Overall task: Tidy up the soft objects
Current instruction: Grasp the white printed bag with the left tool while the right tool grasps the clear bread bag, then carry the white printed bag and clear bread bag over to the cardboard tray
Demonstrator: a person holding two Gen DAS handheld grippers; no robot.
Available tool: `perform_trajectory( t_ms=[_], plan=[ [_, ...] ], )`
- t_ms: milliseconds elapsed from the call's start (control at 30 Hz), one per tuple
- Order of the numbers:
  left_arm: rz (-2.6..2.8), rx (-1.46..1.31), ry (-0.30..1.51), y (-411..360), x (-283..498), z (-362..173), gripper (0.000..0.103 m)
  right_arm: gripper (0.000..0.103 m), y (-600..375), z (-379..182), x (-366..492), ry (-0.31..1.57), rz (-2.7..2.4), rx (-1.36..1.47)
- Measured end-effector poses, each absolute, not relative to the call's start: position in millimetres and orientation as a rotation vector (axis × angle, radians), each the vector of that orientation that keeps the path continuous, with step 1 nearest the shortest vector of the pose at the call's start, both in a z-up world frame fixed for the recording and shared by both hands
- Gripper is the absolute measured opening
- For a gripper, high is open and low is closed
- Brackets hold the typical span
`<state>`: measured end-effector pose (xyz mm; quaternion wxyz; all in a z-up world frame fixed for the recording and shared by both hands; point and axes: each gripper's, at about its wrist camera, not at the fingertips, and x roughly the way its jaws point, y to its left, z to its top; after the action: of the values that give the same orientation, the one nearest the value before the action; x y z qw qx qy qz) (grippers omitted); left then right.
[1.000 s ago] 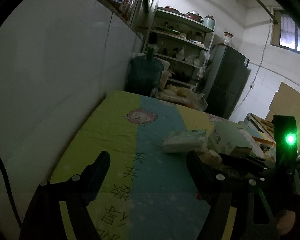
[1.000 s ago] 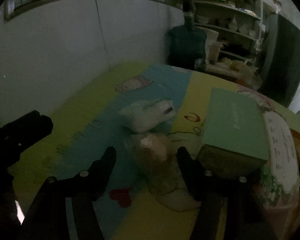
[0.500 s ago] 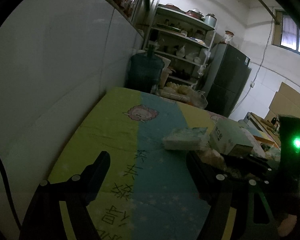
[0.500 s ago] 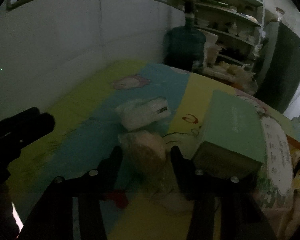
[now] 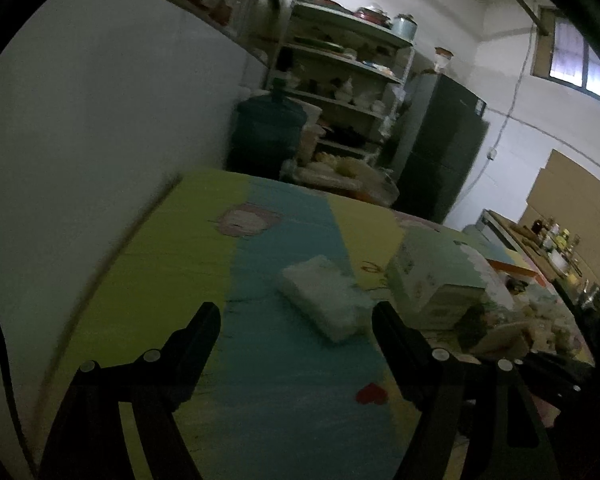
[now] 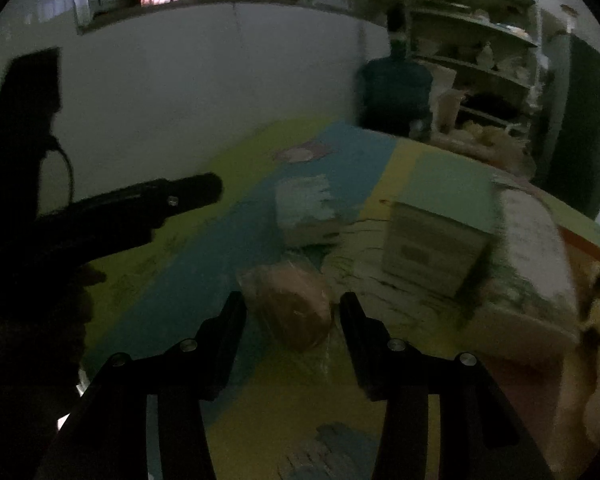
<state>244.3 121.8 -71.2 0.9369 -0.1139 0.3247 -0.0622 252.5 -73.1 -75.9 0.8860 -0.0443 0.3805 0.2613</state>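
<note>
A soft bun in a clear bag [image 6: 296, 312] sits between the fingers of my right gripper [image 6: 292, 304], which is shut on it just above the colourful sheet [image 6: 204, 264]. The same bun [image 5: 500, 340] shows at the right of the left wrist view. A white tissue pack [image 5: 320, 312] [image 6: 306, 212] lies on the blue stripe, ahead of my left gripper [image 5: 295, 314]. That gripper is open with nothing between its fingers, and it also shows in the right wrist view [image 6: 180, 196].
A pale green box [image 5: 432, 280] [image 6: 432, 248] stands right of the tissue pack. A white wall [image 5: 100, 160] runs along the left edge. A water jug [image 5: 268, 136], shelves and a dark fridge [image 5: 440, 148] stand beyond the far end. Clutter lies at the right edge.
The right jaws narrowed onto the bagged bun and carried it back, away from the tissue pack. The left gripper drifted sideways, so the tissue pack now lies more between its open fingers.
</note>
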Motion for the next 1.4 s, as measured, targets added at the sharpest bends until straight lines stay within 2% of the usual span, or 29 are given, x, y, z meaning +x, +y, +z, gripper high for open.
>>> perform_trajectory(
  t_ms=[300, 467, 967, 1067, 1100, 1200, 1400],
  plan=[
    [-0.054, -0.281, 0.758, 80.2, 304.4, -86.7, 0.078, 0.05, -127.4, -62.6, 238.6, 0.74, 0.506, -0.015],
    [0.101, -0.315, 0.822, 72.9, 326.0, -106.2, 0.072, 0.05, -156.5, -61.6, 236.8, 0.725, 0.503, 0.037],
    [0.21, -0.246, 0.865, 51.6, 336.8, -117.3, 0.07, 0.05, -178.7, -66.5, 237.1, 0.726, 0.557, 0.077],
    [0.189, -0.243, 0.861, 51.5, 337.9, -116.0, 0.061, 0.05, -178.3, -68.7, 241.4, 0.733, 0.556, 0.086],
    [0.17, -0.246, 0.856, 51.1, 337.6, -115.5, 0.053, 0.05, -178.4, -69.6, 242.5, 0.736, 0.556, 0.088],
    [0.14, -0.268, 0.842, 53.0, 335.3, -114.9, 0.045, 0.05, -176.5, -70.8, 246.0, 0.742, 0.554, 0.084],
    [0.117, -0.29, 0.8, 56.6, 329.2, -111.0, 0.04, 0.05, -176.6, -71.3, 247.9, 0.742, 0.55, 0.089]
  ],
)
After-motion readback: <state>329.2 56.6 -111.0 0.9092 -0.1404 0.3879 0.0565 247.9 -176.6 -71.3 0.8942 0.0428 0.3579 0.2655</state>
